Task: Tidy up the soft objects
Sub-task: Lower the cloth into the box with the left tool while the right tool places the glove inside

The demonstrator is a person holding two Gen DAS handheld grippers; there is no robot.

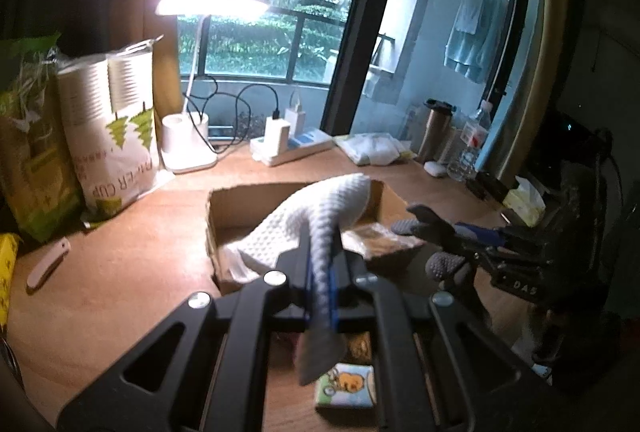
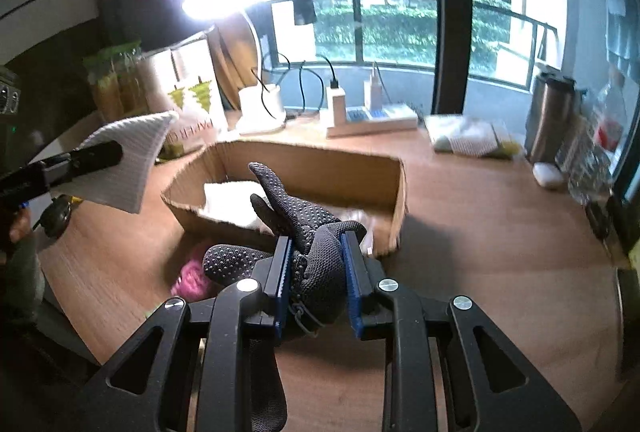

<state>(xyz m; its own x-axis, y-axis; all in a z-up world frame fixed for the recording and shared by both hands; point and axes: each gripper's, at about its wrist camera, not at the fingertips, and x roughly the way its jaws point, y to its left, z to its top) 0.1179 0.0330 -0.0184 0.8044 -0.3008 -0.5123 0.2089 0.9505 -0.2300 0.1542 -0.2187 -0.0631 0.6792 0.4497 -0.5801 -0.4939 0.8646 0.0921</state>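
My left gripper is shut on a white textured cloth and holds it above the near edge of an open cardboard box. The same cloth shows at the left of the right wrist view. My right gripper is shut on a dark grey dotted glove and holds it just before the box; in the left wrist view the glove hangs at the right. A white cloth lies inside the box. A pink fluffy thing lies on the desk beside the box.
Wooden desk by a window. A lit white desk lamp, paper-cup bag, power strip, thermos, water bottle and folded cloths stand behind the box. A small cartoon packet lies near me.
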